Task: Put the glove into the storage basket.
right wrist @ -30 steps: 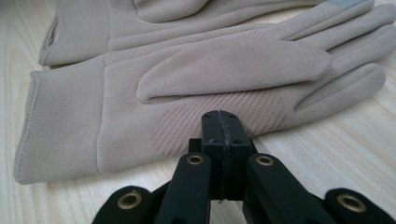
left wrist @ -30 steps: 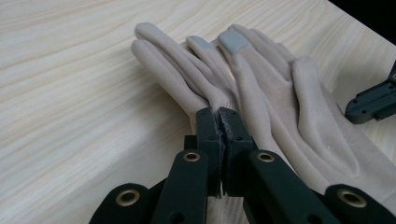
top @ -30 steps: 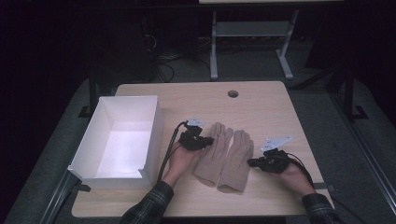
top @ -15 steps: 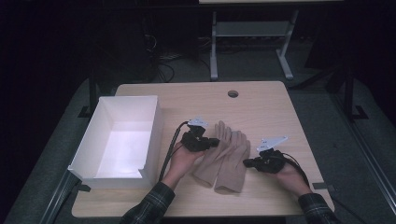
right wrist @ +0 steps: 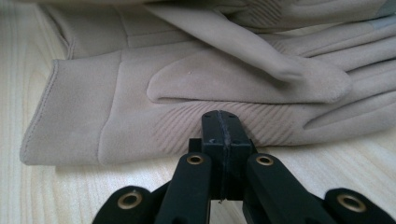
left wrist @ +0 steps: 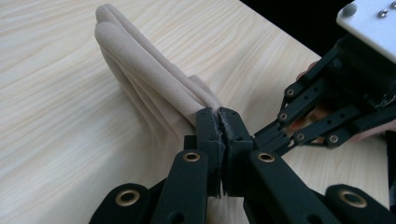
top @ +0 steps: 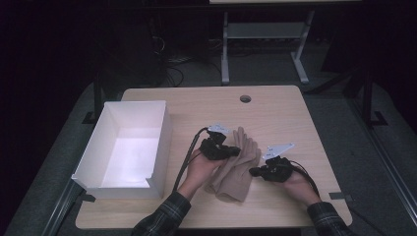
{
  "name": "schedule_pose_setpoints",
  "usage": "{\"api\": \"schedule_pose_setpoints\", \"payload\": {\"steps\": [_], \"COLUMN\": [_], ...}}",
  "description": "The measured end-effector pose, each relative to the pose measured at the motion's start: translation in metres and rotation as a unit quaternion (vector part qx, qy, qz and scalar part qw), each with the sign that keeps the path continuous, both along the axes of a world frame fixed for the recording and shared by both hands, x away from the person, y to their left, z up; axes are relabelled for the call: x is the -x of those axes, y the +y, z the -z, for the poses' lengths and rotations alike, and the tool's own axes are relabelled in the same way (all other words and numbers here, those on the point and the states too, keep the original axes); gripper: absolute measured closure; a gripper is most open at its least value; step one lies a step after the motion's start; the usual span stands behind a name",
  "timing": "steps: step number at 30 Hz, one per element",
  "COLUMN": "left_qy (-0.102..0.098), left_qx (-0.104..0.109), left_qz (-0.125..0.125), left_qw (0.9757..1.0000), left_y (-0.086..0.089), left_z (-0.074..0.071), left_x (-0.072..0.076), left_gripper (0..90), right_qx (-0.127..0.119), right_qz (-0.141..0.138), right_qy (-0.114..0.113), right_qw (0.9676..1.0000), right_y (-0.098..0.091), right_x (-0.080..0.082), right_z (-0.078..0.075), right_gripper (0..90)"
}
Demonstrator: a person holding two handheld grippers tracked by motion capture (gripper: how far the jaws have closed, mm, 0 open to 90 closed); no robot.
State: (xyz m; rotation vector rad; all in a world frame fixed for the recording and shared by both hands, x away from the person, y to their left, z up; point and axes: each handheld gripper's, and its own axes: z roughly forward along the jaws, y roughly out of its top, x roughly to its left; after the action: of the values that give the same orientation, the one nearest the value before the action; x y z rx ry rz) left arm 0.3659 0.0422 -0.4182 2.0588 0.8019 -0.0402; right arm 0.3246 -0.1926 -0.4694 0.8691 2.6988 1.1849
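Beige gloves [top: 235, 167] on worktop [top: 275, 118], right of white box [top: 129, 147]. Left gripper [left wrist: 220, 122] pinches glove fabric. Right gripper [right wrist: 221, 122], jaws together, empty, touches gloves' near edge.

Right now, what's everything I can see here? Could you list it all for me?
Table: one, light wood, centre of the high view, with a round hole near its far edge.
Box: one, white, open and empty, on the table's left side.
Gloves: a beige pair, lying one partly over the other between the hands.
Frame: one, pale metal, on the floor beyond the table.
Cables: a dark tangle on the floor behind the box; count unclear.
Left tool: black, shut on a glove's edge.
Right tool: black, jaws closed, at the gloves' right edge.
Hands: two, in plaid sleeves, from the near edge.
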Motion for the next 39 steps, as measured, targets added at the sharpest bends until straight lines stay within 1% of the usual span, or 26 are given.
{"api": "schedule_pose_setpoints", "payload": {"steps": [6,9,11,14,15,16,18,19,21,23,24,26,28,30,31,32,33,34,35,36,37,38,39], "left_qy": [0.007,0.009,0.010,0.014,0.015,0.012,0.006,0.001,-0.005,-0.003,-0.004,-0.001,-0.001,0.002,-0.001,0.001,0.001,-0.001,-0.001,0.001,0.001,0.001,0.001], "left_qx": [-0.002,-0.007,-0.008,-0.002,0.004,0.005,0.007,0.004,0.002,0.002,-0.003,-0.008,-0.014,-0.015,-0.019,-0.020,-0.019,-0.024,-0.025,-0.027,-0.030,-0.034,-0.039], "left_qz": [0.009,0.018,0.020,0.023,0.024,0.025,0.026,0.027,0.030,0.030,0.032,0.035,0.039,0.042,0.047,0.050,0.054,0.060,0.063,0.067,0.070,0.074,0.077], "left_qw": [0.9999,0.9998,0.9997,0.9996,0.9996,0.9996,0.9996,0.9996,0.9995,0.9996,0.9995,0.9994,0.9991,0.9990,0.9987,0.9985,0.9984,0.9979,0.9977,0.9974,0.9971,0.9967,0.9963], "left_y": [-0.017,-0.025,-0.029,-0.032,-0.033,-0.033,-0.032,-0.031,-0.027,-0.024,-0.022,-0.020,-0.019,-0.020,-0.020,-0.021,-0.022,-0.025,-0.027,-0.029,-0.031,-0.033,-0.034], "left_z": [0.002,0.005,0.008,0.011,0.011,0.011,0.008,0.006,0.004,0.004,0.005,0.008,0.012,0.014,0.016,0.017,0.018,0.020,0.022,0.023,0.025,0.027,0.029], "left_x": [0.001,0.002,0.003,0.003,0.003,0.003,0.005,0.007,0.009,0.013,0.015,0.020,0.024,0.028,0.032,0.034,0.037,0.041,0.044,0.046,0.049,0.051,0.052], "left_gripper": [87.7,87.6,87.1,85.2,83.8,80.4,76.6,76.2,82.2,86.4,87.7,89.3,89.5,89.6,89.6,89.6,89.6,89.6,89.6,89.6,89.6,89.6,89.6], "right_qx": [-0.002,-0.001,0.000,0.000,0.000,0.000,0.000,-0.001,-0.008,-0.011,-0.013,-0.014,-0.015,-0.012,-0.011,-0.006,-0.004,-0.003,0.002,0.004,0.006,0.002,0.002], "right_qz": [-0.001,0.000,0.001,0.000,-0.001,-0.002,0.000,0.002,0.010,0.021,0.029,0.043,0.059,0.074,0.084,0.098,0.110,0.117,0.128,0.137,0.145,0.152,0.155], "right_qy": [0.000,0.002,0.002,0.003,0.003,0.002,0.001,0.000,0.000,-0.001,-0.001,-0.010,-0.012,-0.019,-0.019,-0.025,-0.023,-0.022,-0.028,-0.026,-0.028,-0.026,-0.030], "right_qw": [1.0000,1.0000,1.0000,1.0000,1.0000,1.0000,1.0000,1.0000,0.9999,0.9997,0.9995,0.9989,0.9981,0.9970,0.9962,0.9949,0.9937,0.9928,0.9914,0.9902,0.9891,0.9881,0.9874], "right_y": [-0.001,-0.001,-0.001,-0.002,-0.002,-0.003,-0.006,-0.008,-0.016,-0.023,-0.027,-0.036,-0.043,-0.049,-0.053,-0.057,-0.060,-0.063,-0.067,-0.069,-0.071,-0.073,-0.074], "right_x": [0.000,0.000,0.000,0.000,0.000,0.000,0.001,0.002,0.002,0.002,0.002,0.001,0.001,0.000,0.000,-0.001,-0.002,-0.003,-0.004,-0.005,-0.006,-0.006,-0.007], "right_z": [0.001,0.001,0.001,0.001,0.001,0.001,0.000,-0.001,-0.003,-0.004,-0.005,-0.007,-0.008,-0.008,-0.007,-0.006,-0.005,-0.004,-0.002,-0.001,0.000,0.000,0.000], "right_gripper": [90.0,90.0,90.0,90.0,89.9,89.9,88.5,86.9,84.4,80.5,77.9,70.1,61.5,53.0,48.1,41.9,39.1,36.6,32.7,30.2,28.4,26.9,25.2]}}
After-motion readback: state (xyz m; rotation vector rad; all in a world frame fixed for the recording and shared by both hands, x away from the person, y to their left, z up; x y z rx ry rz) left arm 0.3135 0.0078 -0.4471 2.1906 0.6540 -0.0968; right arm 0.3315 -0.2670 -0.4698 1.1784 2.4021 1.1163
